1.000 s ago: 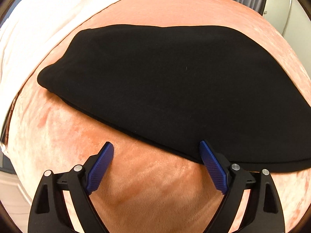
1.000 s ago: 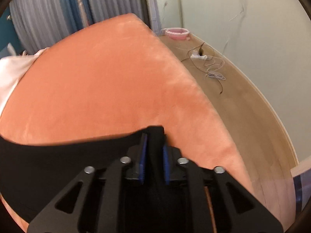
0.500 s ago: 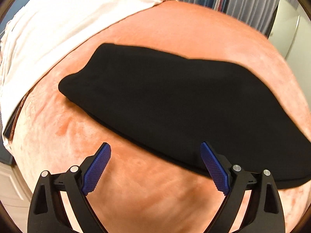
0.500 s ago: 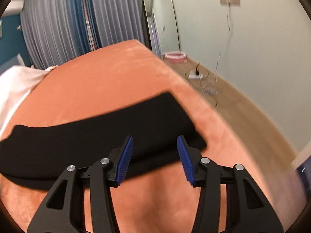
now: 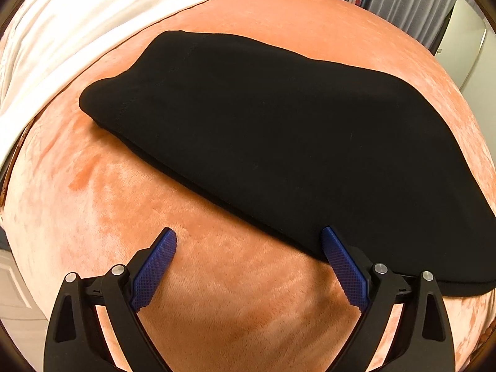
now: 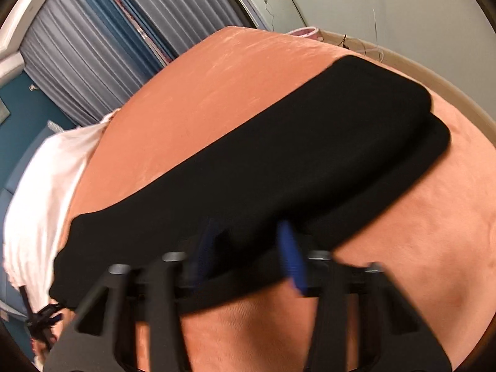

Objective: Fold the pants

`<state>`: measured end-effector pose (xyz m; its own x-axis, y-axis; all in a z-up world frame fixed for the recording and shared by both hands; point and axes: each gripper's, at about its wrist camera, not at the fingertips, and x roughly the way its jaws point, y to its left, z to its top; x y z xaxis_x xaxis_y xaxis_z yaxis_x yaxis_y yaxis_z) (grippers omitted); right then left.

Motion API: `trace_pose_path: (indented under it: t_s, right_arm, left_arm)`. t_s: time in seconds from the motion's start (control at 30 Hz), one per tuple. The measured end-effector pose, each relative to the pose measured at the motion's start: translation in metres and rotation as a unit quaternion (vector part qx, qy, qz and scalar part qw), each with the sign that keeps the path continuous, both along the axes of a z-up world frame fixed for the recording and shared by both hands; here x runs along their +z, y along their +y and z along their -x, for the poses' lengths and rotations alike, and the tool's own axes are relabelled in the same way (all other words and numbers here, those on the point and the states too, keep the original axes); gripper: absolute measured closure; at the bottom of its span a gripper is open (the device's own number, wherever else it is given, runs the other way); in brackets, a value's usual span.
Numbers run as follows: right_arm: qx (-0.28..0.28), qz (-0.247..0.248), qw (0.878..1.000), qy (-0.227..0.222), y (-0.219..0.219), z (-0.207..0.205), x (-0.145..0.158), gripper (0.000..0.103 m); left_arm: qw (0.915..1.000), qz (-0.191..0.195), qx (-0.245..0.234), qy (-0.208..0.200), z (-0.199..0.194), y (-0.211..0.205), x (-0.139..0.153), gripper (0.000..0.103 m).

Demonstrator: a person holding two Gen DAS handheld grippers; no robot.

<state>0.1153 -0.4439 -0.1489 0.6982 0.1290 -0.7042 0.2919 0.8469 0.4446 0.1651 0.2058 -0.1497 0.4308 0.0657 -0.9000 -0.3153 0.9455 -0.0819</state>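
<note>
The black pants [image 6: 279, 161], pinched at one end by the right gripper [image 6: 248, 228] a second ago, have been let go and laid in a folded stack on the orange blanket [image 6: 217, 93]. That gripper has since been rolled and carried left along the stack's near edge, where its blurred jaws are closing. The left gripper [image 5: 248, 232] has been shifted sideways.

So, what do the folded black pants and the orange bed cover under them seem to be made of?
The folded black pants look like a thick matte knit, perhaps fleece or jersey: no sheen, soft rounded edges, a faint stitched seam. The orange bed cover looks like short-pile velvet or plush: it shimmers, with lighter and darker streaks where the nap lies differently.
</note>
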Motion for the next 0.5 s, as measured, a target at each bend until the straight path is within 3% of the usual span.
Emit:
trace_pose_path:
  t_s: [0.13, 0.2, 0.27, 0.3, 0.33, 0.4, 0.5]
  right_arm:
    - [-0.019, -0.005, 1.0, -0.023, -0.01, 0.036, 0.017, 0.1]
    - [-0.021, 0.002, 1.0, 0.0, -0.013, 0.043, 0.005, 0.1]
    - [-0.005, 0.012, 1.0, 0.024, -0.013, 0.038, -0.013, 0.097]
    - [-0.007, 0.003, 1.0, 0.014, -0.014, 0.04, -0.01, 0.094]
    - [-0.011, -0.002, 1.0, 0.013, -0.016, 0.042, -0.004, 0.083]
    - [-0.045, 0.046, 0.998, 0.009, -0.014, 0.059, 0.018, 0.075]
    - [-0.063, 0.102, 0.993, -0.015, -0.001, 0.075, 0.046, 0.075]
  left_arm:
    - [0.9999, 0.004, -0.012, 0.005, 0.011, -0.002, 0.005, 0.01]
    - [0.9997, -0.006, -0.024, 0.008, 0.016, 0.0, 0.001, 0.01]
    - [0.9986, -0.037, -0.037, 0.011, 0.019, -0.006, -0.004, 0.01]
    - [0.9969, -0.064, -0.046, 0.011, 0.021, -0.012, -0.005, 0.01]
    - [0.9961, -0.074, -0.048, 0.008, 0.022, -0.015, -0.003, 0.011]
    - [0.9963, -0.068, -0.052, 0.002, 0.028, -0.014, 0.006, 0.011]
    - [0.9987, -0.02, -0.036, -0.029, 0.037, 0.006, 0.028, 0.011]
